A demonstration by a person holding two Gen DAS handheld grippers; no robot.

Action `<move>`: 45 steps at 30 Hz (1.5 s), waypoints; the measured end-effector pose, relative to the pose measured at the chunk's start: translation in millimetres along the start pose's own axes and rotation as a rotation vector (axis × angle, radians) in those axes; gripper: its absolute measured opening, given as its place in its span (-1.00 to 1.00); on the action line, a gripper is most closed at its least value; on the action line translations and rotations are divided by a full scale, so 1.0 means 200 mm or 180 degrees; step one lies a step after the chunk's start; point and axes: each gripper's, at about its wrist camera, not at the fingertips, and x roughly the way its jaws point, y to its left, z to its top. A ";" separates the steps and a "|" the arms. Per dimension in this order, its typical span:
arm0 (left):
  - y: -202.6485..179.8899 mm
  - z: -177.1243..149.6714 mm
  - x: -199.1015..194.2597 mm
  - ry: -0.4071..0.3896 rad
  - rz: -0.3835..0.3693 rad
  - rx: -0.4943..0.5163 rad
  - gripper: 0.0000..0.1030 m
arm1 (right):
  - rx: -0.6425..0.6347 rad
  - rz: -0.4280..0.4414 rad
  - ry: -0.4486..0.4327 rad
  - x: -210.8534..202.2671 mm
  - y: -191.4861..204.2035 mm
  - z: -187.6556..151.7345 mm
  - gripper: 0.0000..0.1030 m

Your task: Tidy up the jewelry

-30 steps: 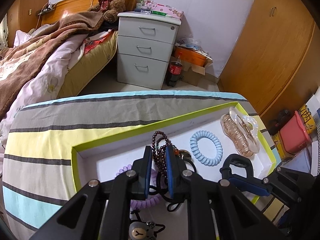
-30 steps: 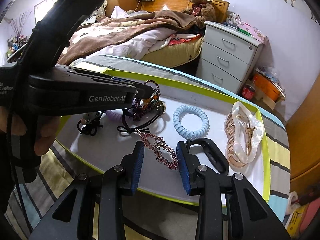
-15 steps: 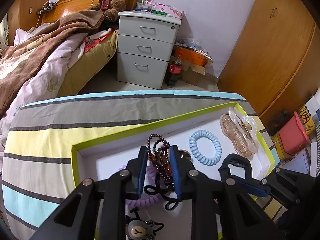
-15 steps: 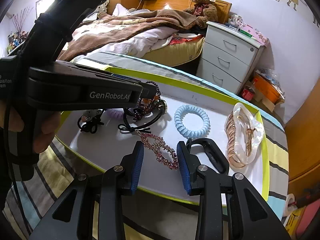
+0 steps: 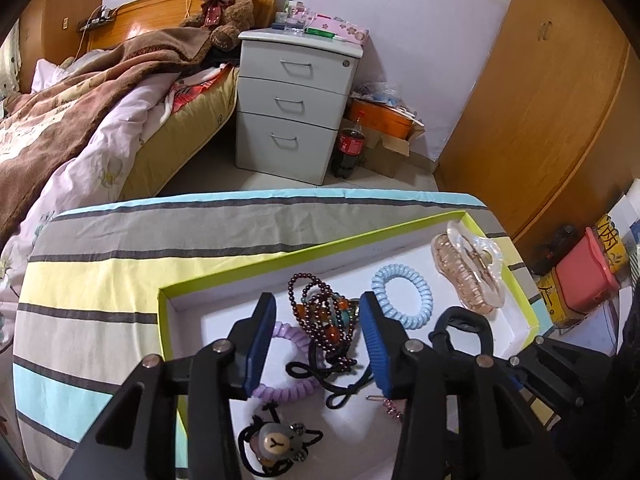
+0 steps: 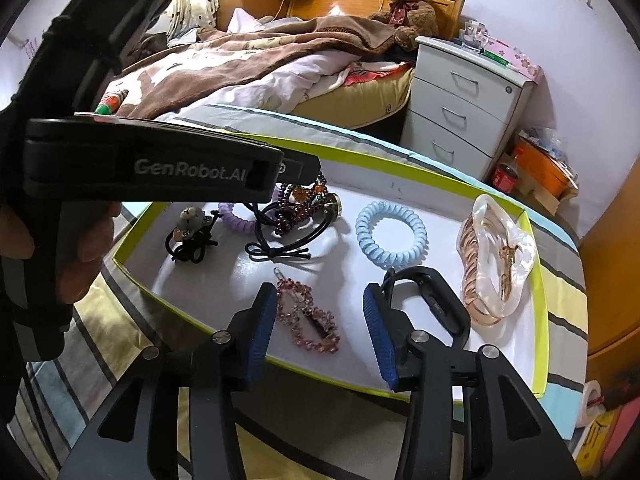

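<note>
The left hand-held gripper [image 5: 318, 340] stands released, its blue-padded jaws spread wide on either side of the tangled string of dark maroon beads with orange and teal stones [image 5: 322, 320], which lies inside the shallow white tray with a lime-green rim [image 5: 240, 266] on the striped cloth of the bench. The beads lie straight ahead of that gripper, between its fingers, their long axis running roughly away from it, and they overlap a black cord hair tie [image 5: 320, 372] and a lilac spiral hair tie [image 5: 288, 390]. The right hand-held gripper [image 6: 320, 328] is likewise open, poised over a pink beaded hair clip [image 6: 310, 320] near the tray's front edge, the clip lying slantwise between its jaws. A pale blue spiral hair tie [image 6: 392, 236] sits apart, mid-tray. For the beads, the left gripper looks the nearer; closing on them would likely drag the black cord along.
</note>
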 end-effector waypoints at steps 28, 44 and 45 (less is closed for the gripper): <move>-0.13 -0.41 -0.50 -0.0427 0.0701 -0.0166 0.40 | 0.0666 -0.0273 -0.0471 -0.46 -0.02 -0.20 -0.11; -0.18 -0.61 -0.61 -0.0443 0.0836 -0.0251 0.41 | 0.0825 -0.0276 -0.0594 -0.56 0.06 -0.31 -0.11; -0.18 -0.61 -0.61 -0.0447 0.0837 -0.0263 0.41 | 0.0830 -0.0278 -0.0598 -0.56 0.06 -0.32 -0.11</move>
